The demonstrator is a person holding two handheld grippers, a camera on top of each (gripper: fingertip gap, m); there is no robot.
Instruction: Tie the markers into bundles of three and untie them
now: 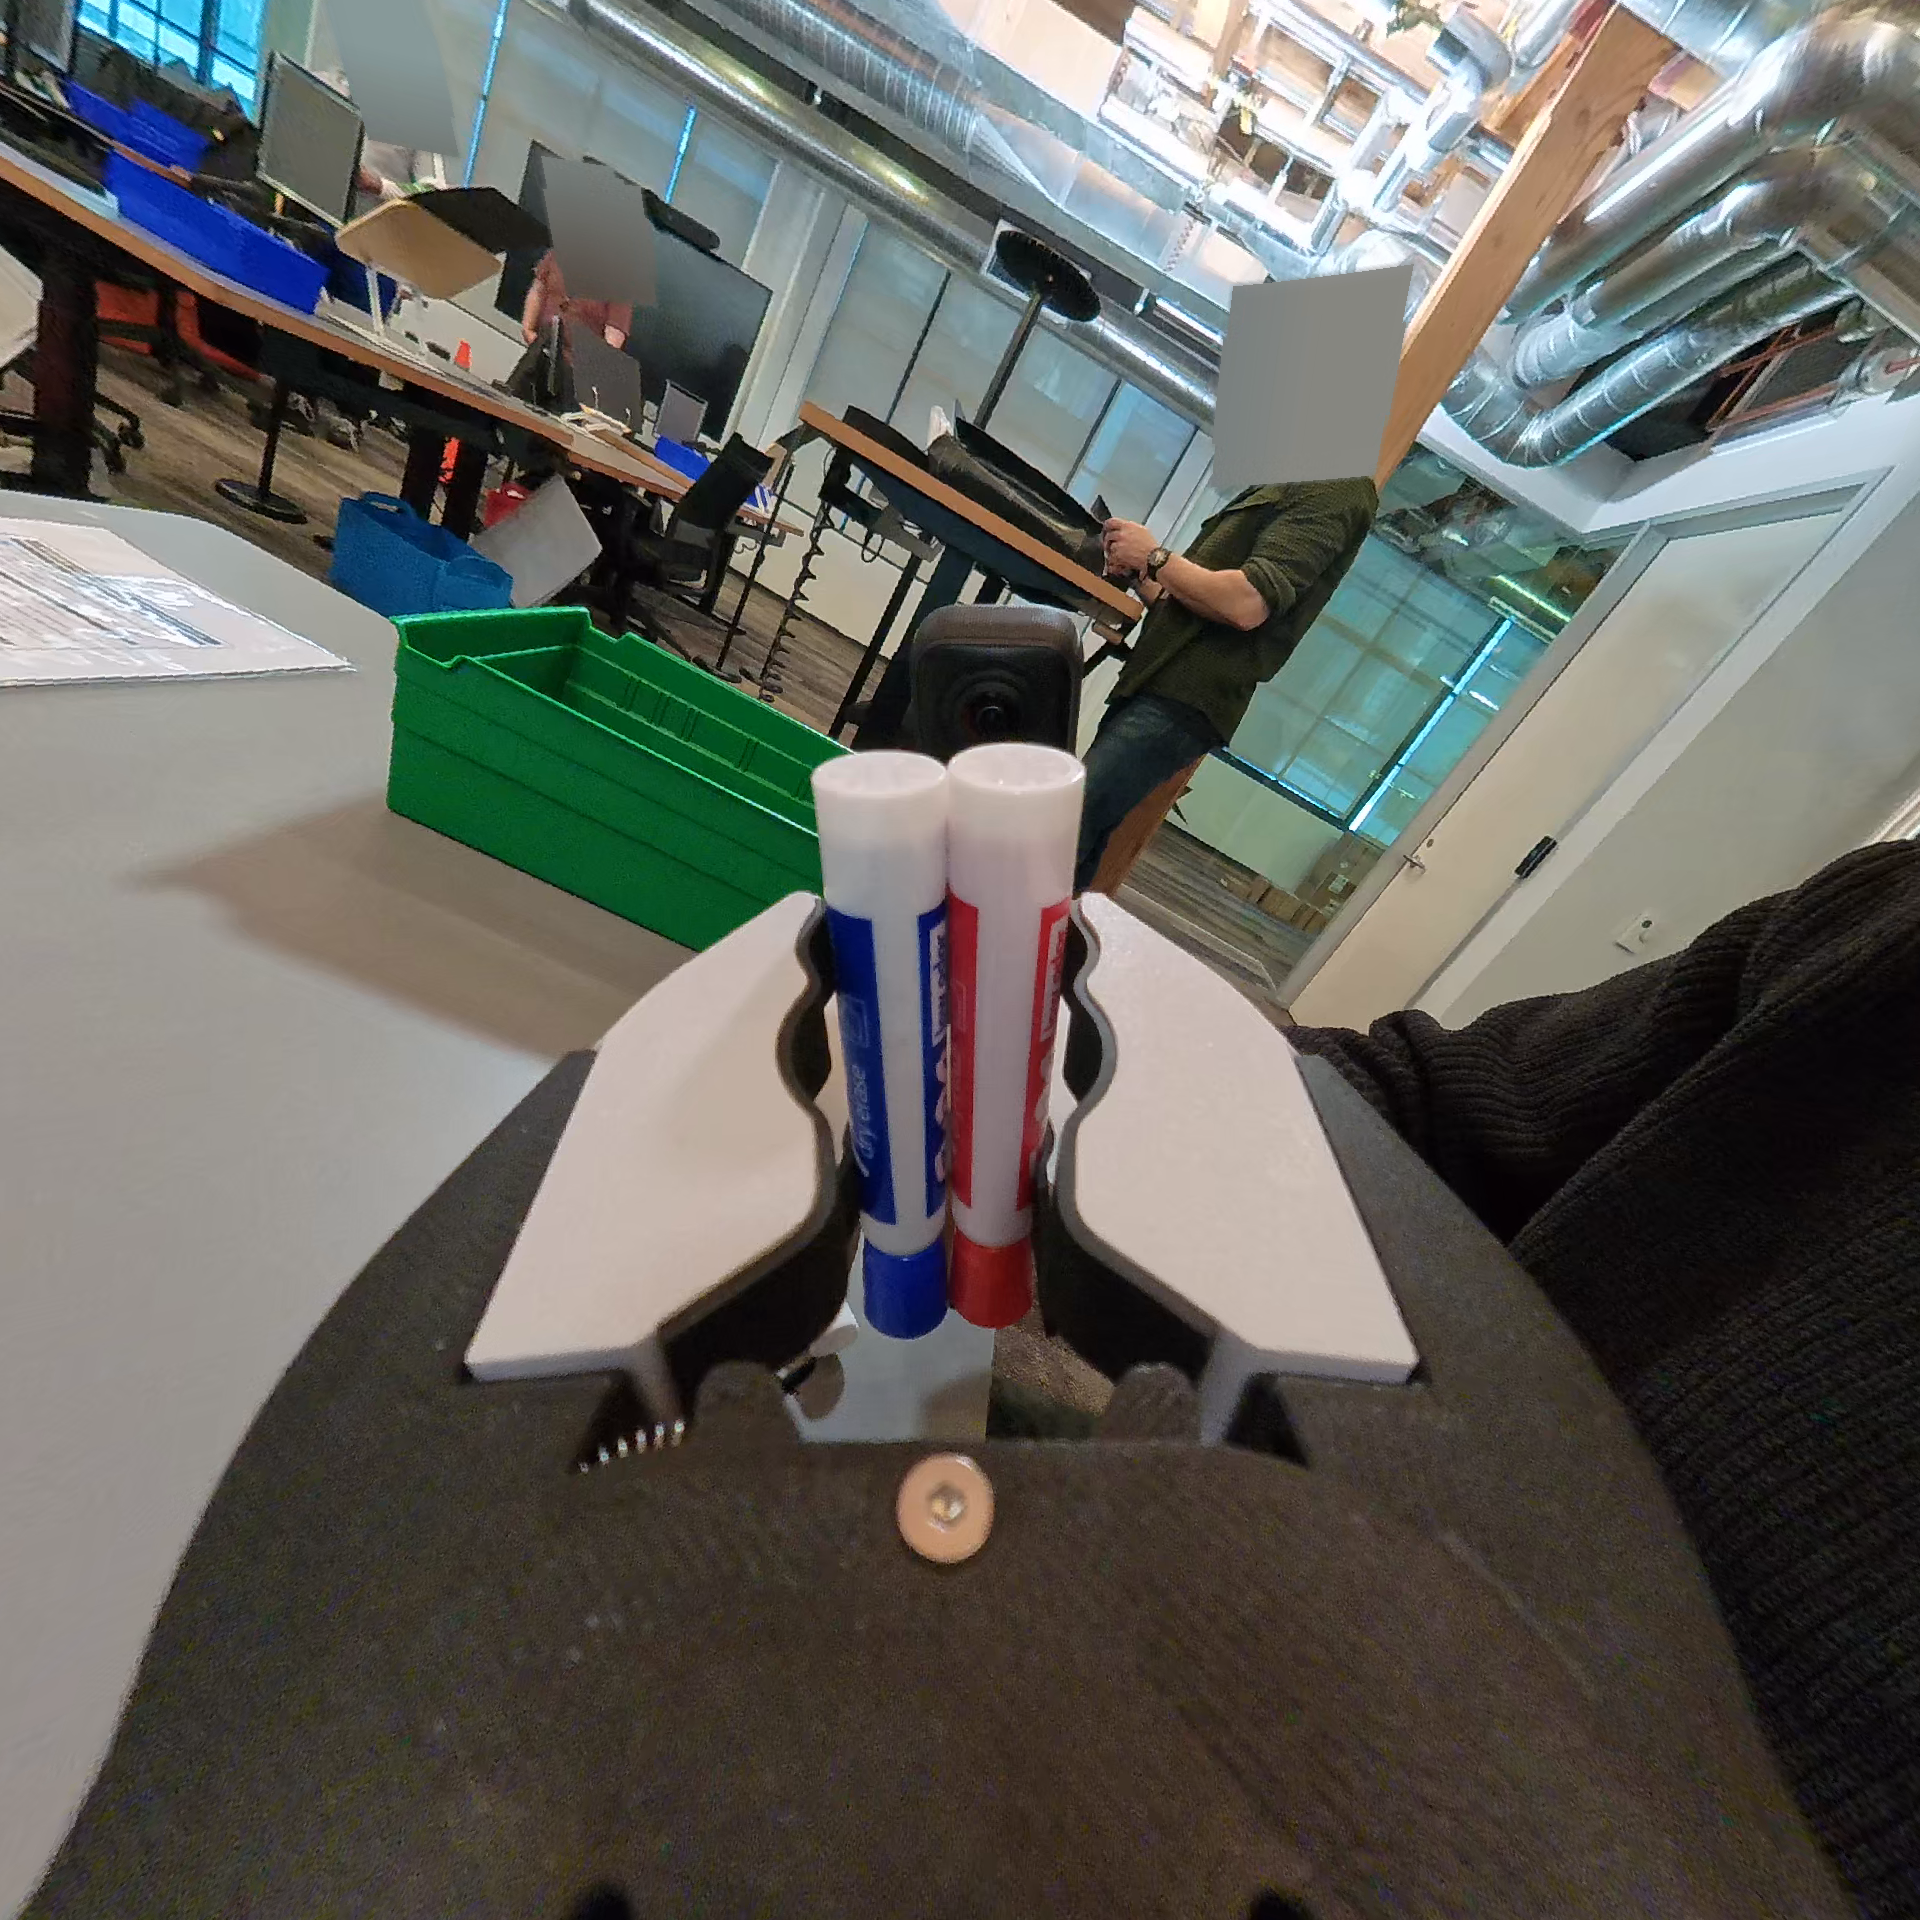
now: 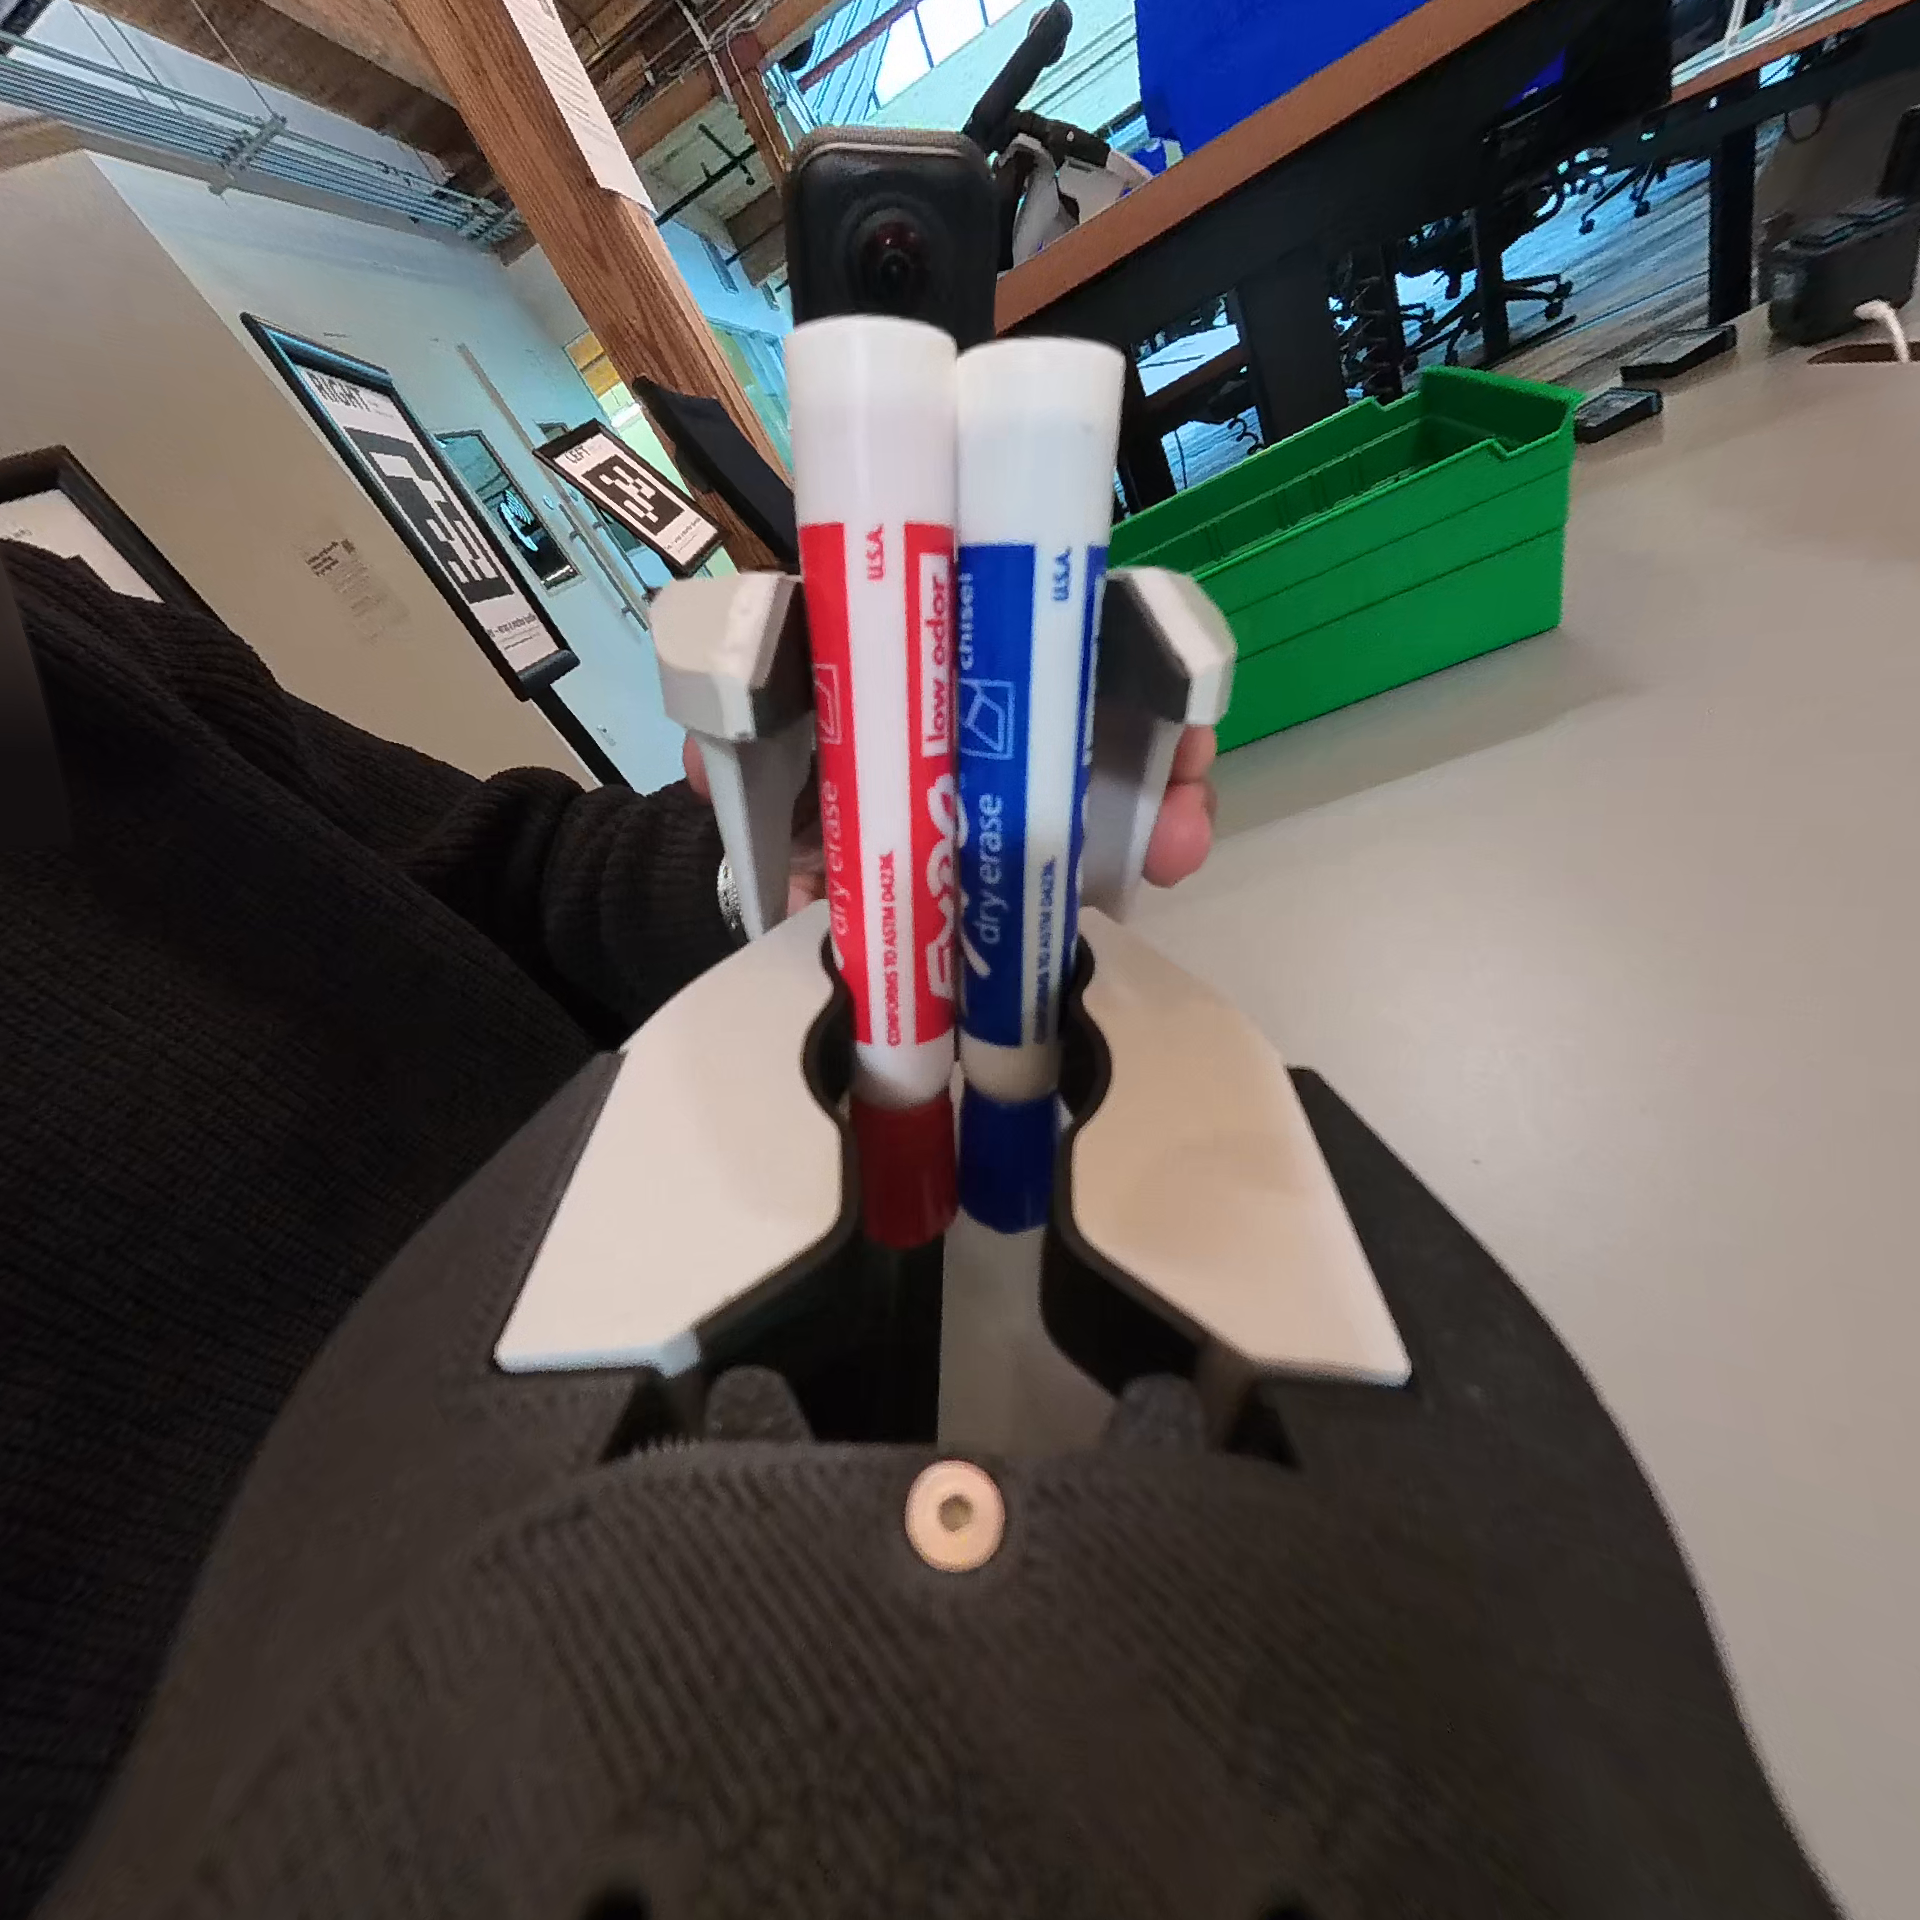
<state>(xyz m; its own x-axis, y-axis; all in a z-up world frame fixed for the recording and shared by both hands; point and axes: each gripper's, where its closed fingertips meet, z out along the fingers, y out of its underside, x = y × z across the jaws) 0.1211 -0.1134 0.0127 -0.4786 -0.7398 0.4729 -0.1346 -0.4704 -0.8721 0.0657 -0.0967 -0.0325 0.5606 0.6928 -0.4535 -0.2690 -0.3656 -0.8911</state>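
A blue marker (image 1: 894, 1039) and a red marker (image 1: 1003, 1039) stand side by side, white ends up and coloured caps down. My left gripper (image 1: 945, 914) is shut on the pair, with its dark pads pressing both outer sides. My right gripper (image 2: 956, 956) is shut on the same red marker (image 2: 883, 727) and blue marker (image 2: 1023, 779) from the opposite side, just above the caps. The left gripper (image 2: 945, 665) shows behind them, its fingers (image 2: 727, 665) flanking the pair. I see no band or third marker.
A stack of green bins (image 1: 582, 769) sits on the grey table (image 1: 208, 1039) and also shows in the right wrist view (image 2: 1382, 561). A printed sheet (image 1: 104, 603) lies far left. A dark knit sleeve (image 1: 1714, 1143) is close by. A person (image 1: 1226, 603) stands beyond the table. My hands' fingertips stand some 7 centimeters from each other.
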